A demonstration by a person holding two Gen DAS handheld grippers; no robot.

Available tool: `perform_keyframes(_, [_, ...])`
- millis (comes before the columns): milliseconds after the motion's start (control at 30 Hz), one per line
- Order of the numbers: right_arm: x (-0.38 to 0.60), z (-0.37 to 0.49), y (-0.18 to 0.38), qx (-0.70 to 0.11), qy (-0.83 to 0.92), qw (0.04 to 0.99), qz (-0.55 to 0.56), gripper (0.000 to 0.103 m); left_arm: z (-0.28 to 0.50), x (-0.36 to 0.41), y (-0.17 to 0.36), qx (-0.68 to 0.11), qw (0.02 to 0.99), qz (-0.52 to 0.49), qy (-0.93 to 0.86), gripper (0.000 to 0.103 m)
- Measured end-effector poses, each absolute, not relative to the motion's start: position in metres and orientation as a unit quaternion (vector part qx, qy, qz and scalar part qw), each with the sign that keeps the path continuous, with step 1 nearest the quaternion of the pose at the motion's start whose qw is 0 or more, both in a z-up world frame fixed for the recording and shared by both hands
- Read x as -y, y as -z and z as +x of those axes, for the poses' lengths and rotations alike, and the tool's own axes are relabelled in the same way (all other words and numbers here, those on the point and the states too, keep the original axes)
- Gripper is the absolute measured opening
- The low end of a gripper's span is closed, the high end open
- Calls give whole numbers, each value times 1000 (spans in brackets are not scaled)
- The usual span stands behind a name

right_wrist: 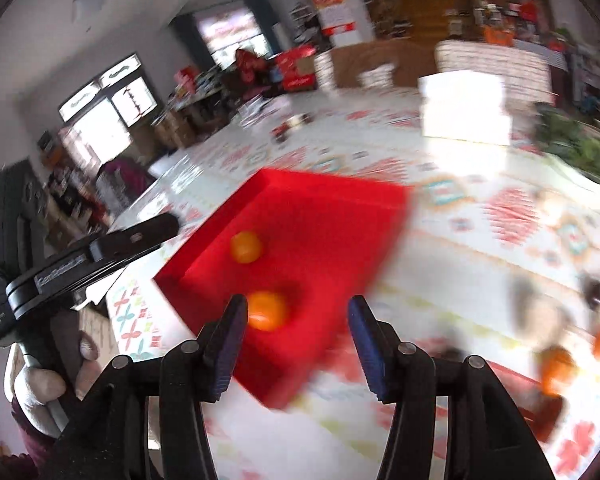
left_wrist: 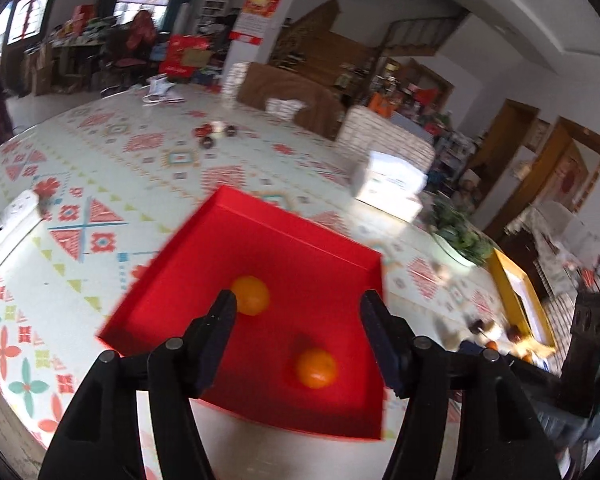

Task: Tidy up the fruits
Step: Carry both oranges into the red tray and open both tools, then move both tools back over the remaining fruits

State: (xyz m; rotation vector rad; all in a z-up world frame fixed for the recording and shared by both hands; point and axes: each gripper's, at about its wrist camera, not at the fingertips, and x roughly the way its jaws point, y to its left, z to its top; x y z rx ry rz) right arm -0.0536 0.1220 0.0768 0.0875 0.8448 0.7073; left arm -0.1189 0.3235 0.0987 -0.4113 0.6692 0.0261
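Note:
A red tray lies on the patterned table and holds two oranges: one near its left side and one nearer me. My left gripper is open and empty, just above the tray. In the right wrist view the same tray shows with the far orange and the near orange. My right gripper is open and empty over the tray's near edge. More oranges lie blurred at the right.
A white box stands beyond the tray, leafy greens in a bowl to its right, and a yellow tray at the right. Small dark fruits sit far back. The left hand-held gripper body is at the left.

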Motion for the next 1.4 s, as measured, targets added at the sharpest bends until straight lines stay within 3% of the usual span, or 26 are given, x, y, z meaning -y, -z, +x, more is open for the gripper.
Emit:
perform_keyframes(133, [-47,-51,-85,-384,-265,883,57,61,-122,-290,-100,-329,926,-182,28,67])
perform_keyframes(400, [78,-43,-63,-401,-137,900,97,62,-113,-238,-88,-352,918,-160,83,67])
perform_keyframes(800, [47,-55,-22,-449,-228,858,98,61,-79,-190,-75,-389,901,-145,128,67])
perform_keyframes(967, [33,-54,-11,-464,-220,853,99,56,-51,-165,-65,-415,888,-132,146,67])
perform_keyframes(1133, [25,-63,-11,-464,-214,857,61,37,-20,-132,-48,-448,874,-97,160,67])
perform_keyframes(1400, [50,-62,-11,-465,-192,862,63,36,11,-97,-26,-467,864,-40,183,67])
